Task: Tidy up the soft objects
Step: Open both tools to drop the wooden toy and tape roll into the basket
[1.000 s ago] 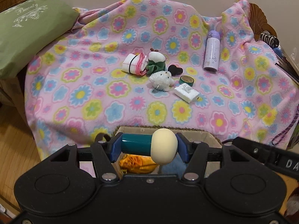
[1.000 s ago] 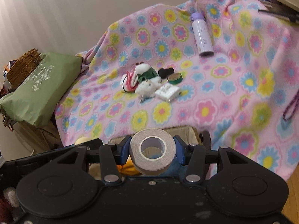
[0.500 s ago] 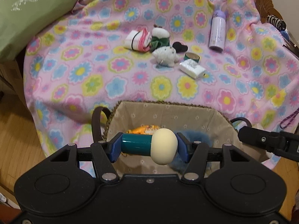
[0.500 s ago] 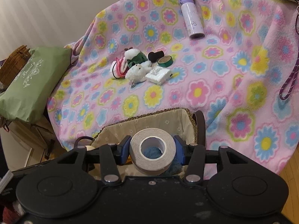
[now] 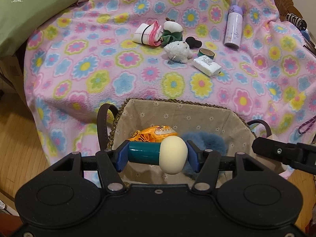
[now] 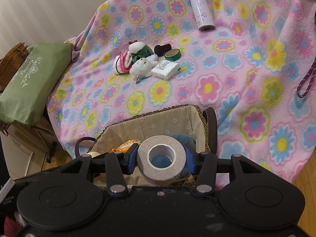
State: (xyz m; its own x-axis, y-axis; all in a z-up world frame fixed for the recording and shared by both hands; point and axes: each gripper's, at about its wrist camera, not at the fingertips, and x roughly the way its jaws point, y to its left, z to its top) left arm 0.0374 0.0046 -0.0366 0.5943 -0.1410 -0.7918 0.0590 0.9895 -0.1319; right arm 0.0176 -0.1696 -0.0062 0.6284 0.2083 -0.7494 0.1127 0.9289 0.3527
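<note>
One teal-handled cream sponge applicator [image 5: 158,156] is clamped in the left gripper [image 5: 157,157], one tape roll [image 6: 161,157] in the right gripper [image 6: 161,158], both over the lined basket [image 5: 177,116]; two plush toys [image 5: 177,51] lie at 12 o'clock; "Beauty" is read on one green cushion [image 6: 33,79]

Basket [image 5: 197,116] mouth open; orange pouch [image 5: 156,133], blue fluff [image 5: 207,141] occupy floor.
</note>
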